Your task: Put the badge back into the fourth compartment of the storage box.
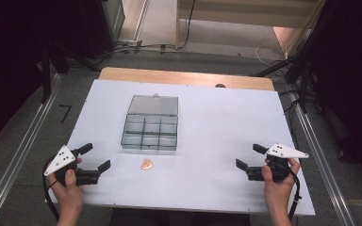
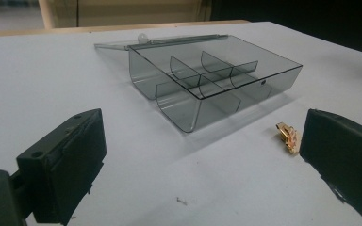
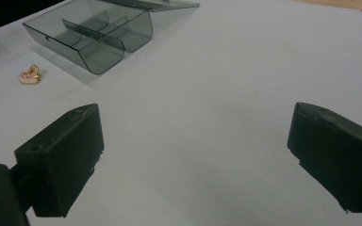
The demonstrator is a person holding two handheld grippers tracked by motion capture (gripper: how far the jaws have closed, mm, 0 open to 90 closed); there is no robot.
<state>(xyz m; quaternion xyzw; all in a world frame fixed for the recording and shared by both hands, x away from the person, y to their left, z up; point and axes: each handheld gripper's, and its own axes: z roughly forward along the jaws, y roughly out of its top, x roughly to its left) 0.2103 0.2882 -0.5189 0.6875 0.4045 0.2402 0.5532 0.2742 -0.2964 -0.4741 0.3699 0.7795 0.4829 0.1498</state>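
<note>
Gold clip (image 1: pixel 146 164) lies just beside the wide-open, empty left hand-held gripper (image 1: pixel 96 157).

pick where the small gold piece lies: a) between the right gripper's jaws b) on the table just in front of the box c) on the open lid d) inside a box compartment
b: the small gold piece lies on the white table, just outside the near wall of the clear compartment box, apart from both grippers.
</note>
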